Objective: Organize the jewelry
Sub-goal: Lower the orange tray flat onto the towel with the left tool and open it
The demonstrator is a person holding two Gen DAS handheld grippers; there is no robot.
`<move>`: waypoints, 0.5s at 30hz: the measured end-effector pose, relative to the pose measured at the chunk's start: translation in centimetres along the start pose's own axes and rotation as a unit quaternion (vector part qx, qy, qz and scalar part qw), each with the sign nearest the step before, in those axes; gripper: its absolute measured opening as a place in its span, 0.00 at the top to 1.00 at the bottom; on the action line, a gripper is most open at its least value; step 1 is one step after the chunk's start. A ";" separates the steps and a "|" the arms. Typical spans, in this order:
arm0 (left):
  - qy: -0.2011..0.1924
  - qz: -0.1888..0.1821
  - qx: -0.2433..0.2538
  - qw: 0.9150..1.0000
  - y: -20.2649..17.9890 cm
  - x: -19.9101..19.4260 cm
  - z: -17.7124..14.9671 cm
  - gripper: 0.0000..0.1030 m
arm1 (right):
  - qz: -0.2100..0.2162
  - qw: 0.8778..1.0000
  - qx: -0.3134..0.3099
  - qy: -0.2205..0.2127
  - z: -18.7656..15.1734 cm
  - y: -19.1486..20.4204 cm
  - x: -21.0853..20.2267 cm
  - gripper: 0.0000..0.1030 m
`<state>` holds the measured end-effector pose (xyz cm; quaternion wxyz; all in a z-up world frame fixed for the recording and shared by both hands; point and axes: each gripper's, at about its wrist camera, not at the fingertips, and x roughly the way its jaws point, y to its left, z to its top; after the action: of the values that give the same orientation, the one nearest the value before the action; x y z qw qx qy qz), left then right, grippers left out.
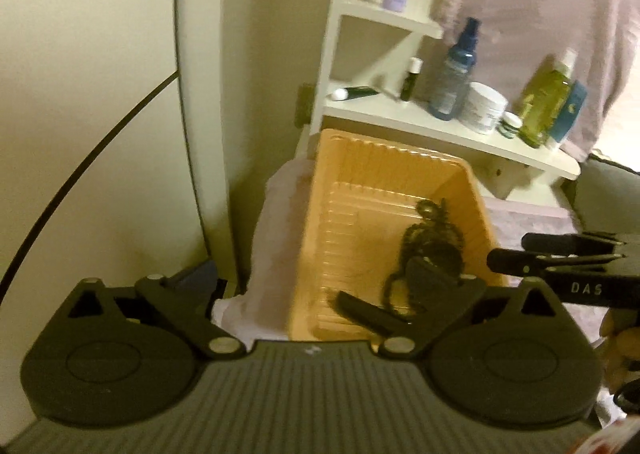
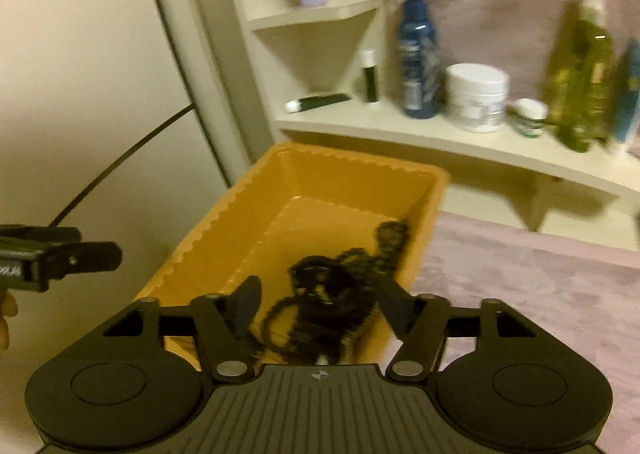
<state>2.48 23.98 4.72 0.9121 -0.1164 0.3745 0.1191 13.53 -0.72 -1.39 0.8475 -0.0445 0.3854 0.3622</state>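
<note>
Progress: dark beaded necklace tangle (image 2: 340,294) already lying on floor of yellow ribbed plastic tray (image 2: 208,250), toward its right wall. Judged: deposit step done; other jewelry, if any, not in view, so remainder unknown.

Left gripper (image 1: 304,294): jaws spread wide, empty; necklace at about 1 o'clock from it, just beyond right finger.

Right gripper (image 2: 320,306): jaws apart, released; necklace at 12 o'clock, between fingers, pads not pressing.
</note>
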 end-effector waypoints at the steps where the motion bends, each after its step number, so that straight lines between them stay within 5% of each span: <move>1: -0.004 -0.002 0.002 1.000 -0.5 -0.3 -0.1 0.02 | -0.009 1.000 0.003 0.000 -0.1 -0.3 -0.5 0.32; 15: -0.003 -0.030 0.005 1.000 -8.2 -3.1 -3.1 0.00 | -0.090 0.992 0.089 0.003 -4.3 -4.0 -9.0 0.22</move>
<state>0.80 14.89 5.78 0.9172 -0.1230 0.3683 0.0900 9.44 -10.40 0.96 0.8762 -0.0044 0.4129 0.2484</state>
